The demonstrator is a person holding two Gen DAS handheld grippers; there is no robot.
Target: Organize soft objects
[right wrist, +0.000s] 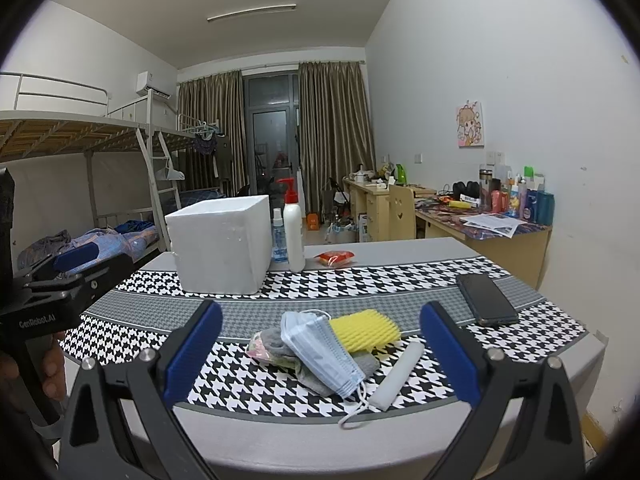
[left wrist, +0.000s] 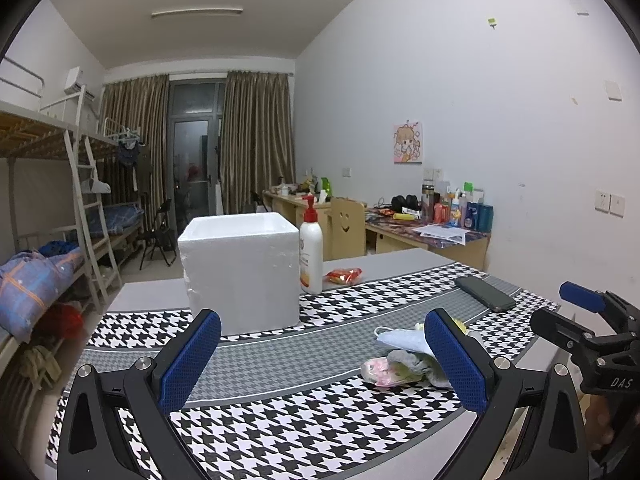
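Both tools are empty. The right hand-held gripper (right wrist: 320,356) hovers at the near edge of the desk (right wrist: 520,252) with its blue pads spread wide, nothing between them, aimed at the pile of soft things just ahead. The left hand-held gripper (left wrist: 322,360) is likewise wide open and holds nothing; it hangs over the checked cloth (left wrist: 280,432) to the left of that pile.

The pile sits near the front of the desk, right of centre. A pale blue face mask (right wrist: 320,350) lies on top, draped over a grey sock (right wrist: 340,374) and a small pink and green cloth bundle (right wrist: 264,348). A yellow sponge (right wrist: 366,330) touches the mask on its far right side, and a white foam roll (right wrist: 398,376) lies just beside the heap on the right.

Farther back and to the left stands a white foam box (right wrist: 220,248), open at the top; its inside cannot be seen. I take it as the likely container. A pump bottle (right wrist: 293,232), a red snack packet (right wrist: 335,258) and a phone (right wrist: 486,298) stay apart from the pile.

By the look of it, the sorting has not begun: every soft item is still on the cloth, and all remain to be picked up and put away.
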